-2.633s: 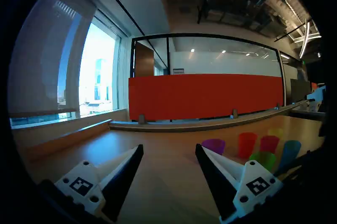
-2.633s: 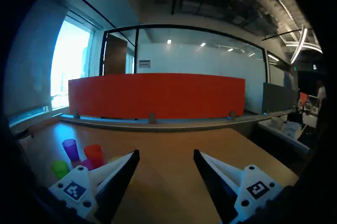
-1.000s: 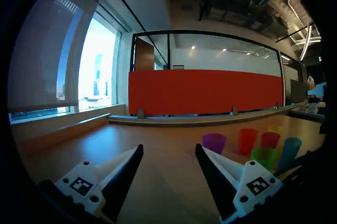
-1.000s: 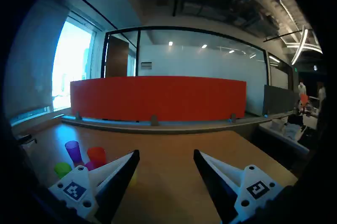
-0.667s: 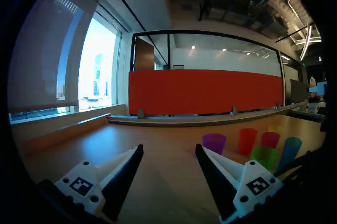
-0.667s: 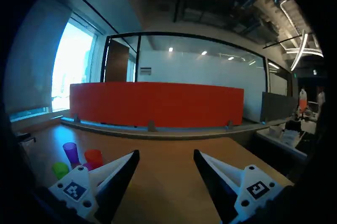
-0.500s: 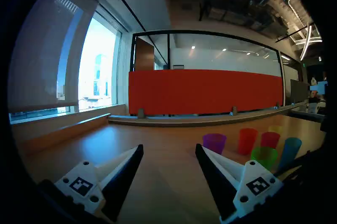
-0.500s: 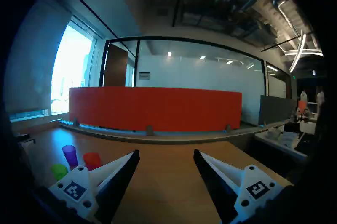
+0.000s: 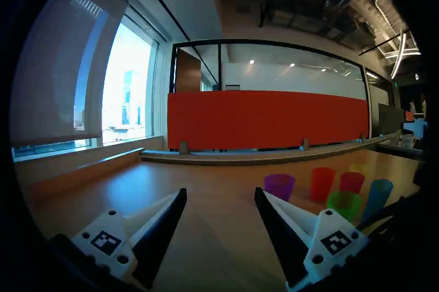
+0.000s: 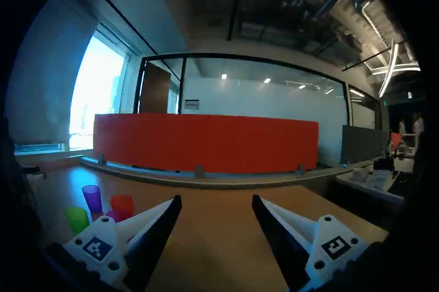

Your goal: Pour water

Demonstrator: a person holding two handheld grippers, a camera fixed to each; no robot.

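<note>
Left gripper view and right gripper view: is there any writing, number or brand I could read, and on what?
No text here can be read.
The small white sign on the glass wall: too small to read.
The black-and-white squares on the left gripper and right gripper: coded patterns, no letters or numbers.

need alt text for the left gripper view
The left gripper hangs open and empty over a wooden table, with a cluster of coloured plastic cups ahead on the right. A red partition and a bright window stand behind.
</note>
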